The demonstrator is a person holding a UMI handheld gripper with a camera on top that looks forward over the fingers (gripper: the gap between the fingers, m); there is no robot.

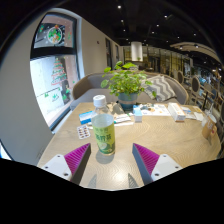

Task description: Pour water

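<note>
A clear plastic bottle [103, 133] with a white cap and a green label stands upright on a light wooden table [170, 140]. It sits just ahead of the fingers, closer to the left finger than to the right, with its base near the inner edge of the left pad. Neither finger touches it. The gripper [110, 160] is held low over the near part of the table, and its fingers are spread wide, with a broad gap of bare table showing between the two magenta pads [77, 157].

Beyond the bottle, in the middle of the table, a leafy green plant [125, 80] grows out of a dark pot. Between the bottle and the plant lie some small flat items [122, 119], too small to tell apart; they look like cards or packets. Left of the bottle, near the table's edge, is another small flat thing [84, 131] of the same kind. On the far right of the table a few pale objects [180, 112] sit together, and what they are cannot be made out.

Behind the table on the left, a window or glass wall [52, 75] carries a poster with green and white graphics. A grey cushioned seat [92, 88] curves round the far side of the table. Small ceiling lights [121, 18] dot the dark ceiling, and a pale cylindrical lamp [136, 51] hangs above the plant.
</note>
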